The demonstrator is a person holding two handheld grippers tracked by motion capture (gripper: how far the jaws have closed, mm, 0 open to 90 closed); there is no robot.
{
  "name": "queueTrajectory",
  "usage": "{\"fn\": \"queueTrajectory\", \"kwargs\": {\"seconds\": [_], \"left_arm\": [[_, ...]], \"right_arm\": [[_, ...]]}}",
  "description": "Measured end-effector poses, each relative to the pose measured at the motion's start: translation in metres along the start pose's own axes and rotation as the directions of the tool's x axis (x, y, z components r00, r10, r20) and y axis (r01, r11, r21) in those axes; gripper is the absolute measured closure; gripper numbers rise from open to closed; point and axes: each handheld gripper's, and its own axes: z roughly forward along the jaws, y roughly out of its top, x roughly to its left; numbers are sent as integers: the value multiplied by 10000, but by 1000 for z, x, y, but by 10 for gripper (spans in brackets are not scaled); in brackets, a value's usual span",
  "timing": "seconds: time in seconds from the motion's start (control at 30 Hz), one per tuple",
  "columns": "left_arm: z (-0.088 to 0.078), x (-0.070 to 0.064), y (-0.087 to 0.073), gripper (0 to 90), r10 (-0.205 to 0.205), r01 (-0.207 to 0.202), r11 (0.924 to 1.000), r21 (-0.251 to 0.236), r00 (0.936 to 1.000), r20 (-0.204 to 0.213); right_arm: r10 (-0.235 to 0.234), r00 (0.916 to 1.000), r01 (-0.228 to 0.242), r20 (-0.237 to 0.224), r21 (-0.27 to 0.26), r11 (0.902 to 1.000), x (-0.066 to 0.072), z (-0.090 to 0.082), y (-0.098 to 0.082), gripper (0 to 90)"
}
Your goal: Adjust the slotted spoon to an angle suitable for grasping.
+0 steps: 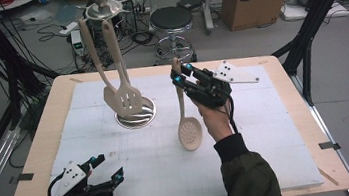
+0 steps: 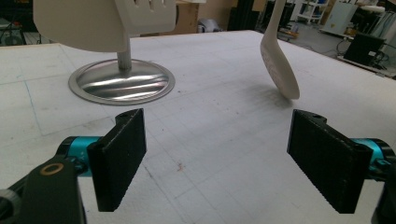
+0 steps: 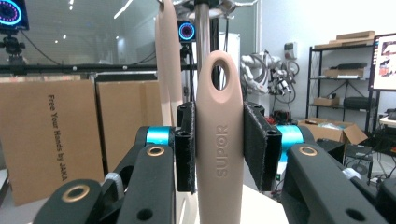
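the right gripper [image 1: 181, 75] is squeezed onto the handle of the spoon with holes [image 1: 189, 132]. its two black pads press on both sides of the handle [image 3: 219, 140], just under the hanging hole. the spoon hangs straight down from the grip, its round bowl near the white mat [image 1: 172, 179] in the middle of the table. the left gripper [image 1: 106, 168] sits low at the near left corner of the mat, its jaws wide apart with nothing in them. farther back, a bit to the left of the spoon, stands the metal rack [image 1: 135, 115] with a round shiny base. a slotted turner [image 1: 123, 98] hangs on it.
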Motion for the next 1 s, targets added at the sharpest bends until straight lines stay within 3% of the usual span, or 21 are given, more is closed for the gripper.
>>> {"fn": "queueTrajectory", "kwargs": {"seconds": [0.23, 0.43, 1.0], "left_arm": [[0, 0, 0, 202, -12, 12, 10000, 20, 10000, -2], [0, 1, -1, 201, -40, 40, 10000, 9, 10000, -18], [-2, 5, -2, 202, -246, 246, 9997, -72, 9997, -7]], "right_arm": [[2, 10000, -2, 29, -91, 10000, -1, 3, 1, 676], [-80, 9999, 77, -126, -251, 9997, 2, 13, 12, 676], [275, 9965, -297, -789, -274, 9992, -3, 65, 41, 676]]}}
